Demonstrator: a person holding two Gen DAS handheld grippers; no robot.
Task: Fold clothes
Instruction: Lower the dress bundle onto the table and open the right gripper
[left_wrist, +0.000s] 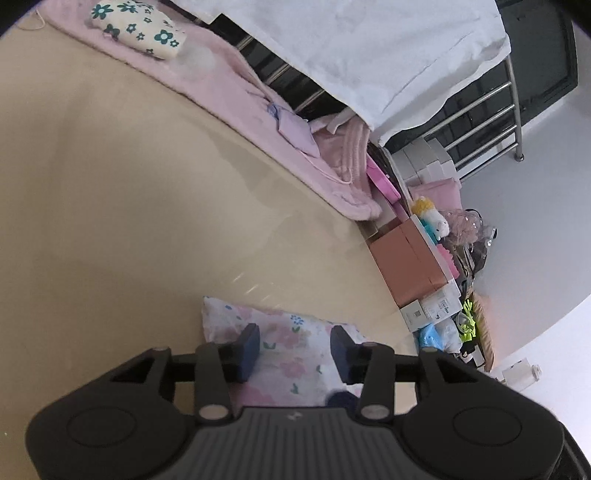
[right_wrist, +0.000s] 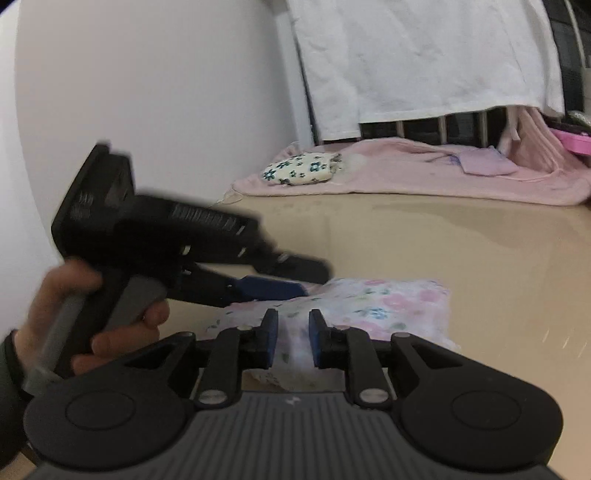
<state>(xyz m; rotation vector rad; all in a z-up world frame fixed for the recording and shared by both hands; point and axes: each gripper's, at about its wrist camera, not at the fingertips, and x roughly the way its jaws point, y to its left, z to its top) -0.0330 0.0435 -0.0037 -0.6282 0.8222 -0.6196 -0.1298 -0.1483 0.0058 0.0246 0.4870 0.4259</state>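
Pink-flowered folded cloth (left_wrist: 284, 343) lies low in both frames on the beige worktop (left_wrist: 129, 221). Left claw (left_wrist: 293, 352) hovers over it, jaws spread, nothing pinched. Right claw (right_wrist: 292, 341) stands narrowly parted above the cloth's near edge; contact unclear.

A green-flowered pillow (right_wrist: 301, 168) lies on a pink blanket (right_wrist: 424, 170) below white sheeting (right_wrist: 424, 62).

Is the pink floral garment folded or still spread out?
Folded: the pink floral garment lies as a compact rectangle on the beige surface, with no loose parts showing.
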